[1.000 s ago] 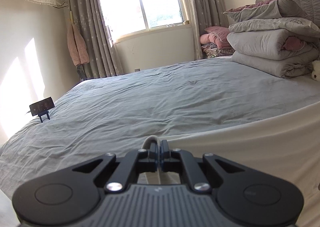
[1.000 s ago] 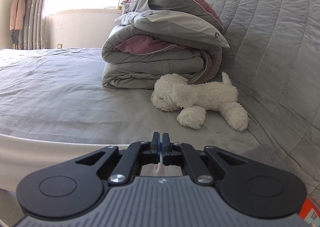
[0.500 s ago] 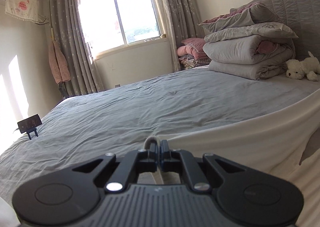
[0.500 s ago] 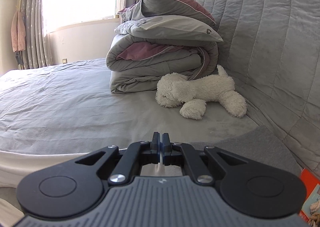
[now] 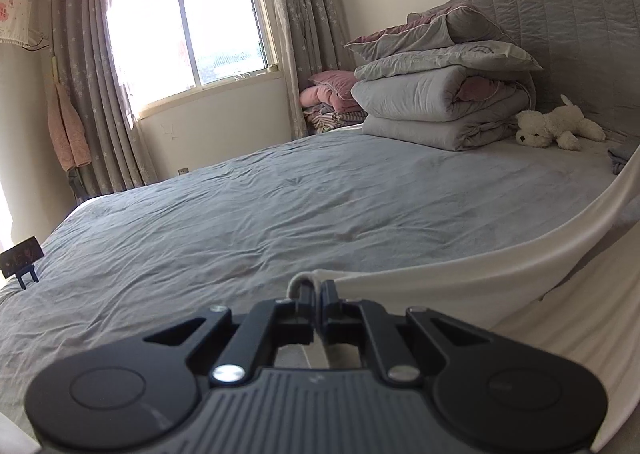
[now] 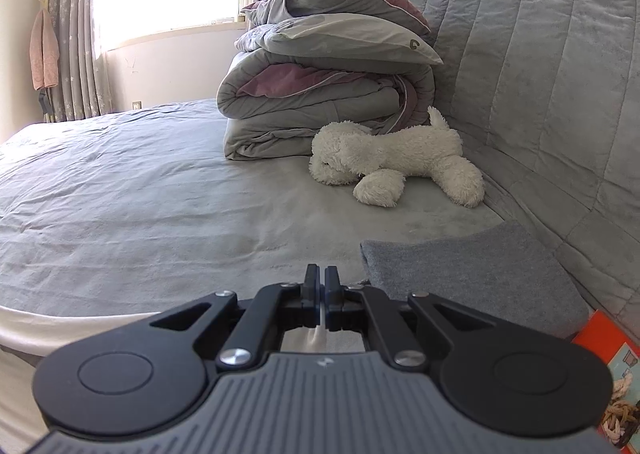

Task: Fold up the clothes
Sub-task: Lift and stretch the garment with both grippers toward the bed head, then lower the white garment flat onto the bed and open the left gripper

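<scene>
Your left gripper [image 5: 319, 290] is clamped on an edge of the white garment [image 5: 460, 294]; a small loop of cloth pokes up just past the closed jaws, and the top edge runs taut from there up toward the right of the left wrist view. Your right gripper [image 6: 321, 282] is clamped too, with a sliver of the same white cloth pinched between its pads, and that edge trails off to the left as a pale band [image 6: 60, 324] over the near side of the bed. So you hold the piece by two points, spread between your hands, hanging in front of the mattress rather than lying on it

To my eye, the job now is to lay it flat on the grey sheet [image 5: 280, 206] before any fold. Keep both grips as firm as they are and hold the top edge straight; let it sag and the body will bunch as it lands. Carry it forward over the open middle of the bed, lower the hanging part first, then bring the held edge down last so it unrolls smoothly

Mind your right side: the folded grey cloth [image 6: 472, 278] lies just beyond that gripper, so steer left of it. Farther off, the white plush dog [image 6: 392, 166] and the stacked quilts [image 6: 320, 94] sit against the headboard [image 6: 540, 74]; stop well short of them
</scene>
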The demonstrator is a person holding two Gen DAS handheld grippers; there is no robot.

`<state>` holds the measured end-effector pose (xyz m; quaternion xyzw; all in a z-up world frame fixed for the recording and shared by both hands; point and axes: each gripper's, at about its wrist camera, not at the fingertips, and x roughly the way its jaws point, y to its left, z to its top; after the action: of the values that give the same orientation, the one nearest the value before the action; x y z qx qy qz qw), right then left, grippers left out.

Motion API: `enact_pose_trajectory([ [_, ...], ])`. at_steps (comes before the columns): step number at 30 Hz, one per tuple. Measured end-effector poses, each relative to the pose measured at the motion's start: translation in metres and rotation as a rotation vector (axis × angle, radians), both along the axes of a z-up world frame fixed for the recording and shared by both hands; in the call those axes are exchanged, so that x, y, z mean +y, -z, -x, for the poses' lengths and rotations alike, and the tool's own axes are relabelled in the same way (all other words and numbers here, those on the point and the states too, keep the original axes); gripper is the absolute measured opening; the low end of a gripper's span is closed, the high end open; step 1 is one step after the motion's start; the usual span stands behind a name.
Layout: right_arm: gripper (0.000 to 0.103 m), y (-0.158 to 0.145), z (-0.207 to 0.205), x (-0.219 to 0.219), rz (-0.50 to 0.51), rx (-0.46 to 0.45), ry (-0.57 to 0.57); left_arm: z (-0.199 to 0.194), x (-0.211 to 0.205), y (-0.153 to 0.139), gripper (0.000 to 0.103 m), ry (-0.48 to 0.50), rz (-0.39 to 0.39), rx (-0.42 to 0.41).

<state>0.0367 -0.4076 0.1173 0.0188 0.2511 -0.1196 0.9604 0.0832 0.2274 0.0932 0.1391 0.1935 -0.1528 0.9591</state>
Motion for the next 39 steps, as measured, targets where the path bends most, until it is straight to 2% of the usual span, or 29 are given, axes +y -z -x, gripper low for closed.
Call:
enact_pose_trajectory([
  [3,0.001,-0.006,-0.018,0.008,0.031,0.014,0.004,-0.032,-0.005,0.006,0.003,-0.088,-0.052,0.142],
  [4,0.001,-0.007,-0.023,0.012,0.044,0.017,0.003,-0.038,-0.002,0.005,0.003,-0.116,-0.027,0.181],
  [5,0.001,-0.009,-0.029,0.017,0.054,0.012,-0.004,-0.044,0.003,0.003,0.003,-0.139,0.027,0.212],
  [12,0.001,-0.003,-0.054,0.032,0.082,0.008,-0.033,-0.063,0.044,0.005,0.004,-0.197,0.390,0.281],
  [14,0.001,0.002,-0.061,0.031,0.081,0.007,-0.029,-0.069,0.051,0.012,0.005,-0.212,0.465,0.289],
  [17,0.001,0.005,-0.066,0.029,0.072,-0.007,-0.019,-0.077,0.054,0.024,0.006,-0.242,0.521,0.305],
  [21,0.001,0.007,-0.073,0.027,0.071,-0.015,-0.008,-0.085,0.051,0.027,0.005,-0.267,0.505,0.274],
  [25,0.001,0.007,-0.072,0.021,0.045,-0.037,-0.002,-0.081,0.058,0.020,0.005,-0.222,0.567,0.251],
  [28,0.001,0.007,-0.062,0.015,0.020,-0.054,-0.003,-0.065,0.062,0.014,0.006,-0.111,0.522,0.202],
  [32,0.001,0.003,-0.031,0.008,-0.020,-0.086,-0.035,-0.030,0.069,0.010,0.006,-0.021,0.455,0.129],
  [34,0.001,0.002,-0.012,0.005,-0.051,-0.101,-0.047,-0.011,0.073,0.008,0.006,0.001,0.440,0.093],
  [36,0.001,0.002,0.005,0.003,-0.076,-0.105,-0.057,0.006,0.076,0.006,0.006,0.026,0.456,0.066],
  [39,0.001,0.009,0.023,0.004,-0.058,-0.073,-0.082,0.033,0.076,0.005,0.006,0.075,0.447,0.023],
])
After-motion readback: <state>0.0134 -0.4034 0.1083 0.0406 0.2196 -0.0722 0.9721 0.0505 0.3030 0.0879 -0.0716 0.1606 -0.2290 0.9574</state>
